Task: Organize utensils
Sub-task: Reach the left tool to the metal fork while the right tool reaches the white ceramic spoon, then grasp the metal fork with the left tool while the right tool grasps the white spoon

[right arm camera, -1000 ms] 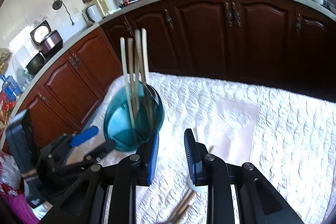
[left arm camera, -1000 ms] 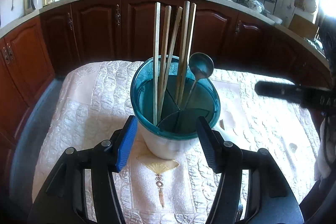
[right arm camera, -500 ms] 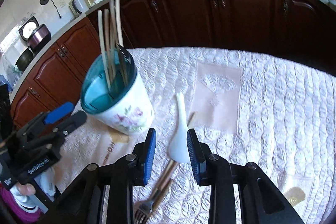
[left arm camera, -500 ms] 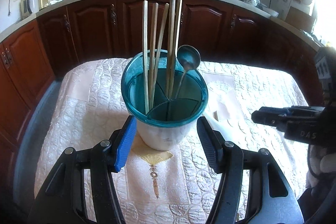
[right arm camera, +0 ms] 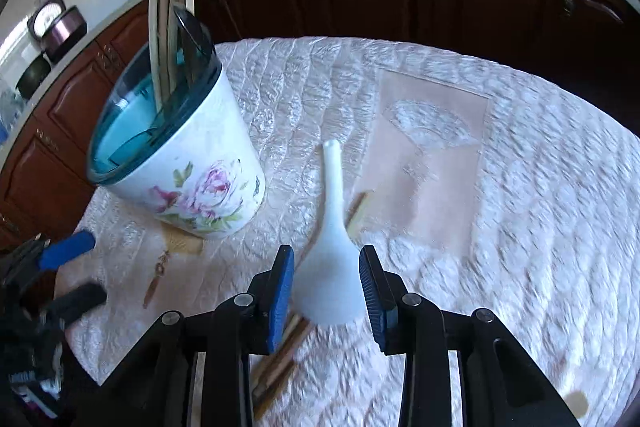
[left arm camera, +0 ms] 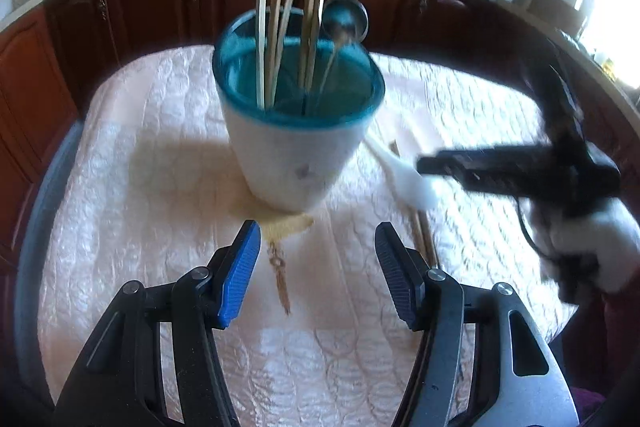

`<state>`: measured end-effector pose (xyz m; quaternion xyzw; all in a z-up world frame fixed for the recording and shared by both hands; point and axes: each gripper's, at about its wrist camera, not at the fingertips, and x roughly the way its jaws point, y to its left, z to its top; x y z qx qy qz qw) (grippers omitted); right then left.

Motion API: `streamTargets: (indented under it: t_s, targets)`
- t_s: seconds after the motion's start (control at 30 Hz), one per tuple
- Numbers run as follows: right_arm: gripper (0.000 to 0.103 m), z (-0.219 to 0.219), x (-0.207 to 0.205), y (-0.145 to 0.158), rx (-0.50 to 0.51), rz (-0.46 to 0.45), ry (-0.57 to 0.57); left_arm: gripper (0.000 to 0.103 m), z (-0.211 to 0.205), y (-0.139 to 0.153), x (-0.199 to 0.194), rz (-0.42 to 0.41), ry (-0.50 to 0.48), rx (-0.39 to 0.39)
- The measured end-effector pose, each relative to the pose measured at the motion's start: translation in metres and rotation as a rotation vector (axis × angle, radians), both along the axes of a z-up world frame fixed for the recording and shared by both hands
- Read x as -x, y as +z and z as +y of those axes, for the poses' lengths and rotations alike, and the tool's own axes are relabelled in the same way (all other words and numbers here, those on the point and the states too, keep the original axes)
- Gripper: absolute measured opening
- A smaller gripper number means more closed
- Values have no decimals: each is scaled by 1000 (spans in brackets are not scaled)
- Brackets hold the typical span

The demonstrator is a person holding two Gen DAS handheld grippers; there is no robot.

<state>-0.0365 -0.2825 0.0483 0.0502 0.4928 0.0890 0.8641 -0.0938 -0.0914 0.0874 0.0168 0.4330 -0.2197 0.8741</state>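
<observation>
Holder and spoon on the bench
Chopsticks (left arm camera: 276,11) stand in the holder (right arm camera: 188,167); the spoon (right arm camera: 332,267) lies to its right, across wooden sticks (right arm camera: 280,359).

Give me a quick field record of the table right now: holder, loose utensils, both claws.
holder: white floral utensil holder with teal rim, upright on the quilted tablecloth
in holder: wooden chopsticks and a metal ladle
loose: white ceramic spoon lying flat, bowl end toward the camera; brown sticks partly beneath it
right claw: open, pads either side of the spoon's bowl, not pressing it
left claw: open, empty, short of the holder
</observation>
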Motion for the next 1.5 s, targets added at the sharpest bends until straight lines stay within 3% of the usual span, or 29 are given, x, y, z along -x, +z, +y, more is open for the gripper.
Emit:
streamTargets:
  t_s: [0.17, 0.3, 0.43, 0.47, 0.77, 0.97, 1.0, 1.07, 1.13, 1.27, 1.33, 1.47, 1.5]
  targets:
    - [32, 14, -29, -13, 21, 25, 45, 60, 1, -7, 1, 27, 10, 11]
    - [32, 21, -51, -29, 94, 57, 47, 60, 0, -10, 3, 35, 8, 20]
    - [13, 24, -55, -38, 107, 79, 53, 60, -2, -13, 4, 38, -2, 16]
    - [13, 24, -54, -38, 85, 88, 57, 60, -3, -13, 4, 41, -4, 15]
    - [13, -24, 19, -13, -33, 65, -9, 60, -22, -20, 5, 57, -65, 21]
    - [13, -51, 65, -27, 17, 128, -92, 59, -48, -26, 5, 97, -139, 36]
    - [14, -51, 68, -28, 39, 130, -111, 59, -54, -27, 5, 103, -153, 35]
    - [29, -66, 70, -26, 17, 107, -136, 59, -60, -28, 5, 111, -164, 29]
    - [31, -69, 73, -22, -67, 81, -158, 59, -67, -30, 4, 123, -174, 23]
    - [31, -72, 70, -18, -105, 71, -191, 59, -84, -36, 1, 142, -195, 15]
    - [31, -71, 62, -20, -109, 83, -190, 55, -95, -41, -2, 159, -218, 14]
    - [31, -67, 60, -22, -117, 87, -188, 17, -112, -62, -9, 197, -232, -58]
    - [31, -68, 60, -21, -120, 86, -187, 15, -111, -65, -10, 213, -231, -43]
